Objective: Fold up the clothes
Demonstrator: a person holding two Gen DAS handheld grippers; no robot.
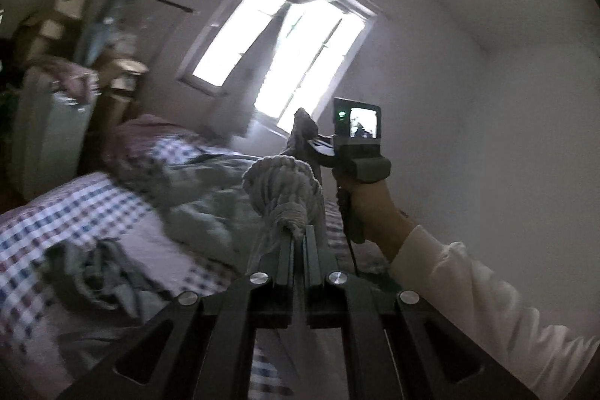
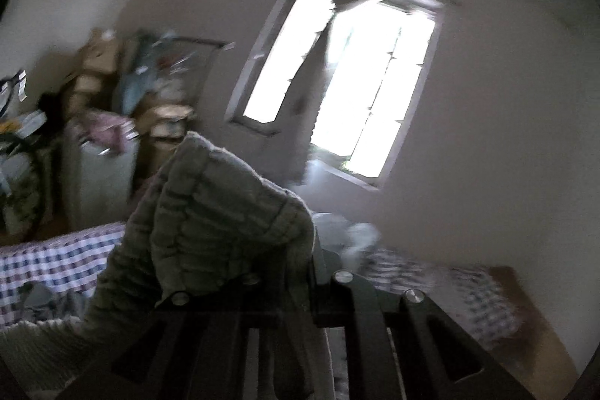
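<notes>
A grey-green ribbed knit garment (image 1: 281,186) hangs bunched above the bed between both grippers. My left gripper (image 1: 298,231) is shut on one bunched end of it, at the bottom centre of the left wrist view. Further ahead, a hand in a white sleeve (image 1: 378,208) holds my right gripper (image 1: 311,141), which pinches another part of the same garment. In the right wrist view the garment (image 2: 225,205) drapes over the right gripper (image 2: 300,257) and hides its fingertips. Both views are blurred by motion.
Below lies a bed with a checked sheet (image 1: 75,212), a grey-green quilt (image 1: 198,190) and a crumpled piece of clothing (image 1: 101,272). Stacked boxes and clutter (image 1: 56,25) and a white cabinet (image 1: 48,137) stand at the left. A bright window (image 1: 285,47) fills the far wall.
</notes>
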